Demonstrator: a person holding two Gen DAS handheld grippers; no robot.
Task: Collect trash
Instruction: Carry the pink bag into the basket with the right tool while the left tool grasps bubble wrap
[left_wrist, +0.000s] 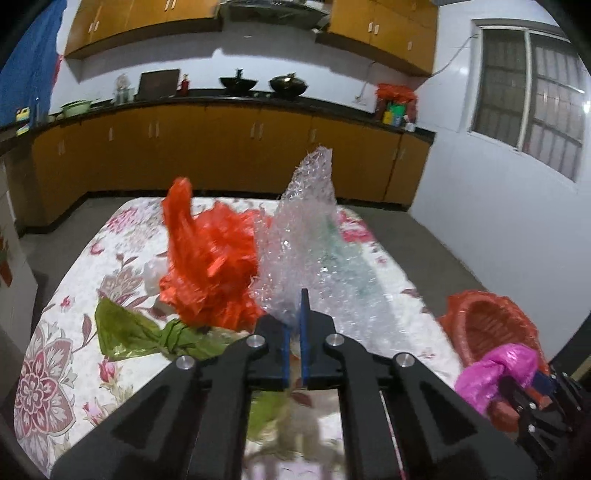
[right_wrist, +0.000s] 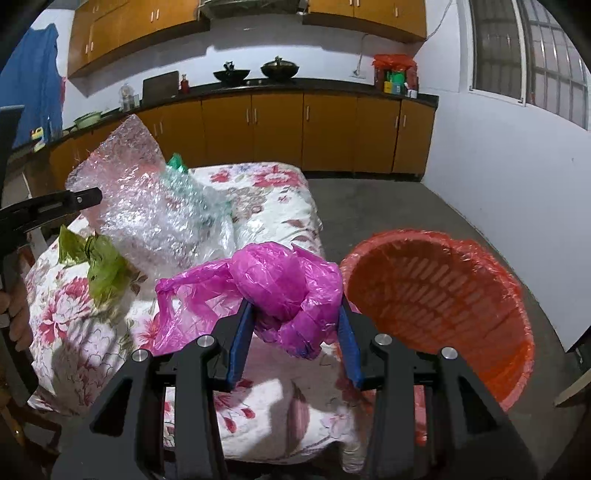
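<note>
A floral-covered table (left_wrist: 66, 332) carries loose trash: an orange plastic bag (left_wrist: 207, 266) near its middle, a crumpled green bag (left_wrist: 125, 332) toward the left edge, and white paper (left_wrist: 151, 273) between them. Off the table's right edge sits an orange basket (right_wrist: 443, 295), lined with orange plastic.

The left gripper (left_wrist: 294, 314) points forward and down over the near edge, its blue pads pinched narrowly on the lower edge of a bubble wrap sheet (left_wrist: 303, 240), which stands up from the table. The right gripper (right_wrist: 295, 325) angles down near the table's right edge beside the basket rim, its jaws half apart and clamped on a magenta plastic bag (right_wrist: 280, 284).
</note>
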